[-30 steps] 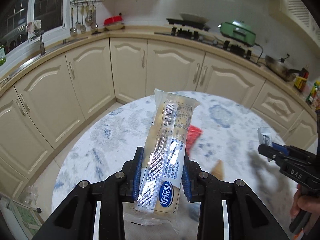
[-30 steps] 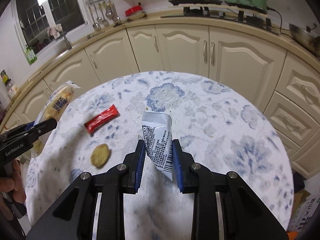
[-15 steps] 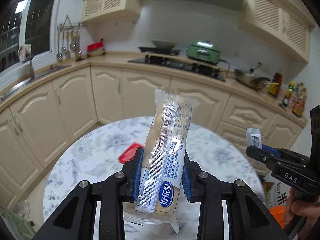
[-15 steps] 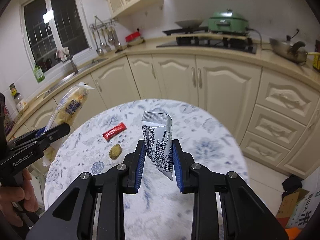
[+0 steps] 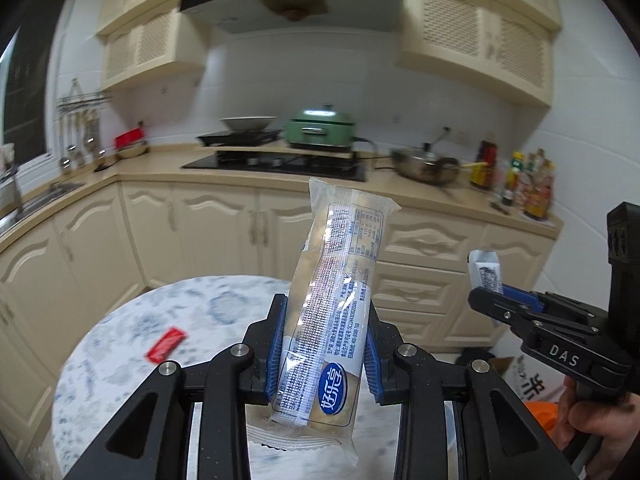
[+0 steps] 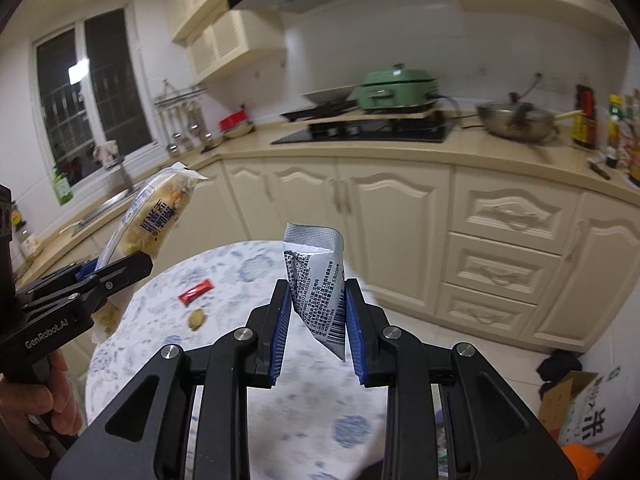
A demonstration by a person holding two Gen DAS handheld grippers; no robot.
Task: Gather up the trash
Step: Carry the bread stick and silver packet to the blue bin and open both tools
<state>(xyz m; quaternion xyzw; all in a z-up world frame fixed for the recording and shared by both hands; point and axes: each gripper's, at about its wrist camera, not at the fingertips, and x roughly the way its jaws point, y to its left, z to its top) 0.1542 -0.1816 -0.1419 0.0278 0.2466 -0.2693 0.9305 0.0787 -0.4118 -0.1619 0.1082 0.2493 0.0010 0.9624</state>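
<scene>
A cream-cabinet kitchen surrounds a round marbled table (image 6: 224, 360) bearing a red wrapper (image 6: 195, 291) and a biscuit (image 6: 196, 318). Above it, the left gripper (image 5: 325, 346) clamps a clear biscuit packet (image 5: 332, 300). The right gripper (image 6: 318, 320) pinches a silver sachet (image 6: 316, 280).

"DAS" in white on the black body of the right gripper (image 5: 486, 300), right side of the left wrist view. "GenRobot.AI" in white on the left gripper (image 6: 120, 270), lower left of the right wrist view. Blue oval logo with white Chinese characters, "好乐亭", low on the clear snack wrapper (image 5: 332, 308). Barcode and fine print on the silver sachet (image 6: 320, 284), too small to read. Large dark Chinese character on the cardboard box (image 6: 580, 408), lower right.
</scene>
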